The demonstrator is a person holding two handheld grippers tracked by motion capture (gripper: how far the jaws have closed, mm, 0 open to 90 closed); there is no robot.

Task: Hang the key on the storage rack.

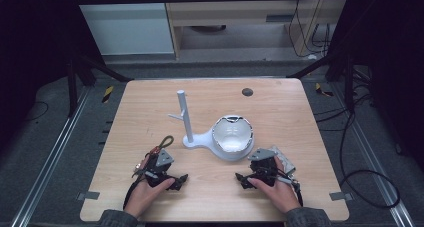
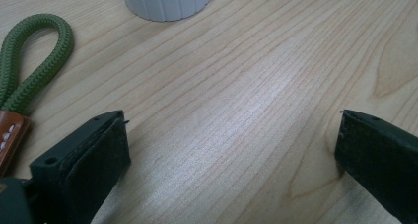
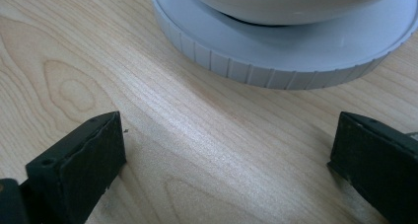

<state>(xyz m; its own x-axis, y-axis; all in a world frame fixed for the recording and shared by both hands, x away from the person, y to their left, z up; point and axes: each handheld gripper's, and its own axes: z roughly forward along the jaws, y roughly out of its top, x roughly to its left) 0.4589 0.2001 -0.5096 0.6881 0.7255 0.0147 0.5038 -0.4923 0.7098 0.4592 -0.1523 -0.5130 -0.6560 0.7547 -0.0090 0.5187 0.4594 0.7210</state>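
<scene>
You rest both hand-held grippers on the wooden tabletop (image 1: 150, 102), the left hand-held gripper (image 1: 177, 181) and the right hand-held gripper (image 1: 242, 179) each with jaws spread wide and nothing between them. A green rope loop (image 2: 34, 61) lies just beside the left one. The white bowl (image 1: 232, 133) sits on the grey stand (image 1: 200, 141) near the right one.

No text, label, brand, number or sign can be read anywhere; surfaces are plain.
</scene>
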